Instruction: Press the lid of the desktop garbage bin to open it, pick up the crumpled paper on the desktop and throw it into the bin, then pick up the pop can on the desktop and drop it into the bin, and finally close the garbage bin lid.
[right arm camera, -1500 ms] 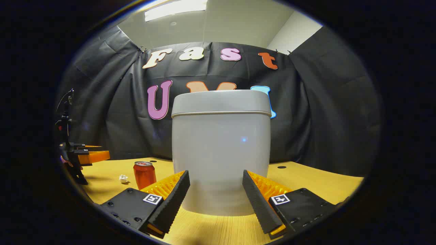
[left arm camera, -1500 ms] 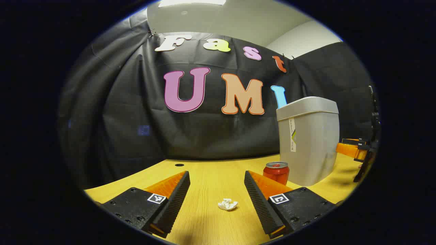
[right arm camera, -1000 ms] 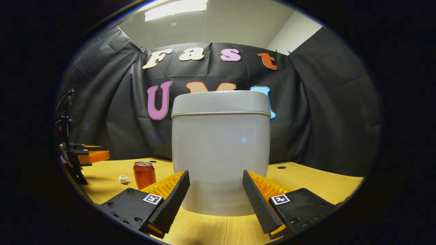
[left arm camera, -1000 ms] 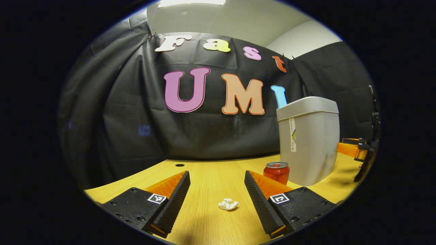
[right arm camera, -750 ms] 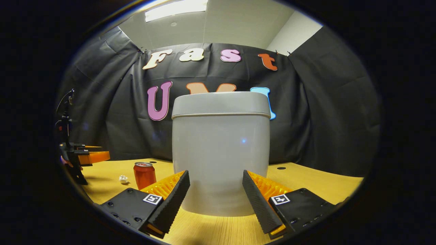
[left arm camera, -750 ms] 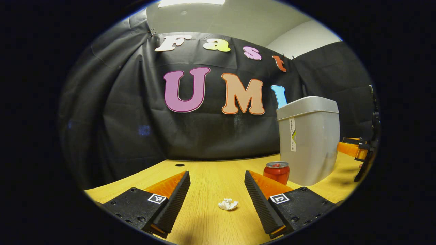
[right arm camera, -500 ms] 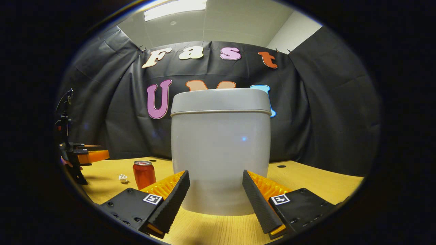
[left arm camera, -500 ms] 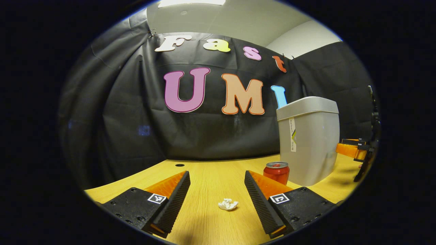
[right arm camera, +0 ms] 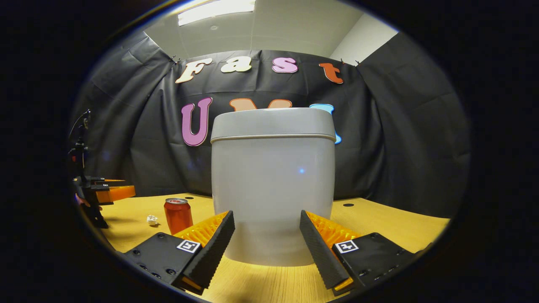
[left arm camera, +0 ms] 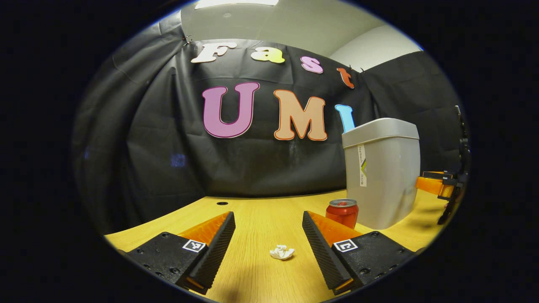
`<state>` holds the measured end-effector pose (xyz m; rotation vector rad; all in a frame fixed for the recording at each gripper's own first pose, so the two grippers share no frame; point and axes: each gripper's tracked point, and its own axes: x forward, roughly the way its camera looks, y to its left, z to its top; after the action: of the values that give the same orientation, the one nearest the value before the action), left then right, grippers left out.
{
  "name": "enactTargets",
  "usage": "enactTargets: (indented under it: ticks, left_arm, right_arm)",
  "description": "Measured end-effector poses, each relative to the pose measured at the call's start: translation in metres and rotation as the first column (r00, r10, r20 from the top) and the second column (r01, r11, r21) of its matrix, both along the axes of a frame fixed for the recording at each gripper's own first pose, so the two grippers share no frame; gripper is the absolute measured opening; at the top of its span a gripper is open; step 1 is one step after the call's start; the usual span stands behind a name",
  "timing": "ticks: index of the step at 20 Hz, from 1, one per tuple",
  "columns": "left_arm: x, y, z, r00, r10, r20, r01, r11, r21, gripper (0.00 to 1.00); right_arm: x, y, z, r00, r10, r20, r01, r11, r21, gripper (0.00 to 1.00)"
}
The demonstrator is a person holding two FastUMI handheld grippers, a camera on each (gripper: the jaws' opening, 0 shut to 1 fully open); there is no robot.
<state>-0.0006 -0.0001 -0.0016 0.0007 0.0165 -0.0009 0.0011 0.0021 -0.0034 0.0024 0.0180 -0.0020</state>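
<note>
Straight ahead of the right gripper, on the wooden desktop, stands the grey garbage bin, lid down and flush, so opening looks like the step in hand. Fingers apart, empty, low at the bin's base. Judgement: to press well, raise the gripper above the rim and push down on the lid top with one fingertip or with the fingers brought together; a push on the wall from this height would likely just slide the light bin back.

Left gripper also spread, holding nothing, resting low over the desk with the crumpled paper lying between its fingers, not touched. Red pop can upright just beside the bin's left wall, near the left gripper's right finger; it could get knocked when that hand carries paper across to the bin. Paper and can sit apart in the right gripper view. Small round holes in the desktop, well clear.
</note>
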Motion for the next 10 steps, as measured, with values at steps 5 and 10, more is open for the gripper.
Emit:
enactTargets:
  ticks: [5, 10]
  left_arm:
    - [-0.0008, 0.0006, -0.0029, 1.000, 0.000, -0.008, 0.000, 1.000, 0.000, 0.94]
    - [-0.0007, 0.0015, -0.0039, 1.000, 0.000, -0.014, 0.000, 1.000, 0.000, 0.94]
  right_arm:
    - [0.0011, 0.0000, -0.0005, 1.000, 0.000, -0.005, 0.000, 1.000, 0.000, 0.85]
    - [0.0000, -0.0004, -0.0015, 1.000, 0.000, -0.011, 0.000, 1.000, 0.000, 0.62]
